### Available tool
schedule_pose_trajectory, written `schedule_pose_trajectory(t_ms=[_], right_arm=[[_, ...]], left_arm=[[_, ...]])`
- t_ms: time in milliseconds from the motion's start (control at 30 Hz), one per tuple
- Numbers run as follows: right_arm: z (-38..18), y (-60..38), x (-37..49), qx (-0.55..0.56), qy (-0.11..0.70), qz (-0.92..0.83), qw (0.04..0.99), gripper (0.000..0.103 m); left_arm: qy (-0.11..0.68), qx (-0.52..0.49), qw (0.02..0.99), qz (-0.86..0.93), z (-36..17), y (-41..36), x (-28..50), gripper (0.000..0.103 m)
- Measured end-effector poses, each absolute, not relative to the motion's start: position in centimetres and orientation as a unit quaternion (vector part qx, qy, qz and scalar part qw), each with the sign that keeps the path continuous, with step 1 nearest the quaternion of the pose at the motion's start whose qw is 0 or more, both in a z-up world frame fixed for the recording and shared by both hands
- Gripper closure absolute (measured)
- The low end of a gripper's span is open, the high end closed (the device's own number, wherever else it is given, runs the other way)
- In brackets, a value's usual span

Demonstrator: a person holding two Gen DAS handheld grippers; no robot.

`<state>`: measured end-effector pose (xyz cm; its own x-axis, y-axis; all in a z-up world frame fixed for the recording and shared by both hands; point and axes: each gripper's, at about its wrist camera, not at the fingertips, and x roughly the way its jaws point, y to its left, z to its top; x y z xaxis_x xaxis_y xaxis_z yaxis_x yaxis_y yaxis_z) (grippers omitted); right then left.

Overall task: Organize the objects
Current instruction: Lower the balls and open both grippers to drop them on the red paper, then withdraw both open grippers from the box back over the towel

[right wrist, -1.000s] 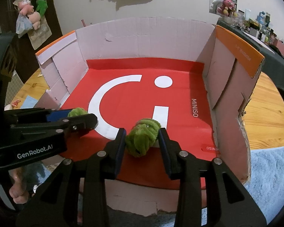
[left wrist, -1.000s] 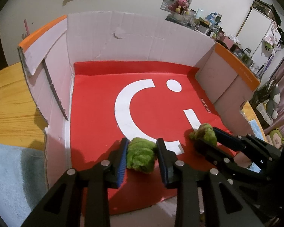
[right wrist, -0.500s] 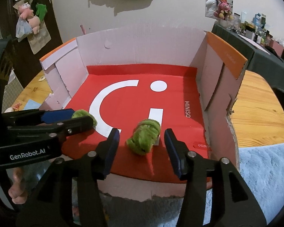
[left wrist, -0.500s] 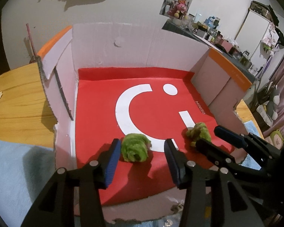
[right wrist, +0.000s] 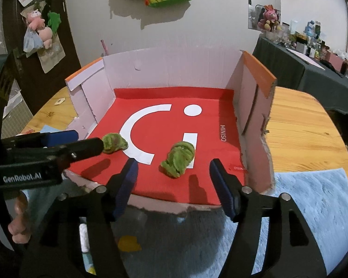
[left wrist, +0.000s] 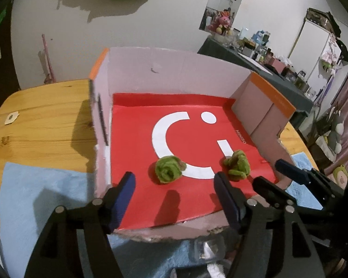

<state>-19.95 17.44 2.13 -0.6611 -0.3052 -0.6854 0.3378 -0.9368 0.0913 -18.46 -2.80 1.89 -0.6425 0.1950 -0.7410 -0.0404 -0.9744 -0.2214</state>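
Note:
Two fuzzy green yarn balls lie on the red floor of an open cardboard box (left wrist: 169, 69). The left ball (left wrist: 169, 169) sits just beyond my left gripper (left wrist: 174, 194), which is open and empty near the box's front edge. The right ball (left wrist: 236, 164) lies by the white mark. In the right wrist view the right ball (right wrist: 178, 155) lies just ahead of my right gripper (right wrist: 171, 180), open and empty. The left ball (right wrist: 113, 142) shows there behind the left gripper's fingers (right wrist: 85, 148). The box (right wrist: 174, 69) has pale walls.
The box stands on a wooden table (left wrist: 39, 125) with a light blue cloth (left wrist: 41, 190) under its front. Small items, one yellow (right wrist: 127, 243), lie on the cloth below the right gripper. The box's right wall (right wrist: 255, 106) is tall with an orange top. A cluttered dark table (left wrist: 266, 69) stands behind.
Both grippers opened, let go of their green balls on the red box floor, and drew back toward the front edge. The balls stay where they were set down.

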Motion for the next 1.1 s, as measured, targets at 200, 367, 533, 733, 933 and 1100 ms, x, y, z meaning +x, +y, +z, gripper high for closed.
schedule_pose_trajectory(t_ms=[200, 367, 533, 733, 933, 1100], right_arm=[[2.7, 17.7, -18.6, 0.365, 0.022, -0.914, 0.176, 0.033], [2.9, 17.8, -17.4, 0.36, 0.023, -0.916, 0.176, 0.027], [3.2, 18.1, -16.5, 0.357, 0.021, -0.918, 0.174, 0.024], [3.3, 18.5, -15.5, 0.354, 0.02, -0.919, 0.173, 0.018], [3.3, 18.6, -14.5, 0.353, 0.022, -0.919, 0.175, 0.013], [3.3, 18.6, -13.7, 0.351, 0.023, -0.919, 0.178, 0.011]], left_arm=[[-0.093, -0.416, 0.06, 0.903, 2.0, -3.2, -17.3, 0.024], [-0.092, -0.411, 0.06, 0.905, 2.1, -3.5, -16.1, 0.017], [-0.091, -0.406, 0.067, 0.907, 2.4, -3.5, -15.2, 0.015], [-0.087, -0.395, 0.061, 0.913, 2.7, -3.5, -13.7, 0.004], [-0.093, -0.399, 0.059, 0.91, 2.4, -3.9, -12.8, 0.0], [-0.09, -0.403, 0.059, 0.909, 2.1, -3.8, -12.0, 0.0]])
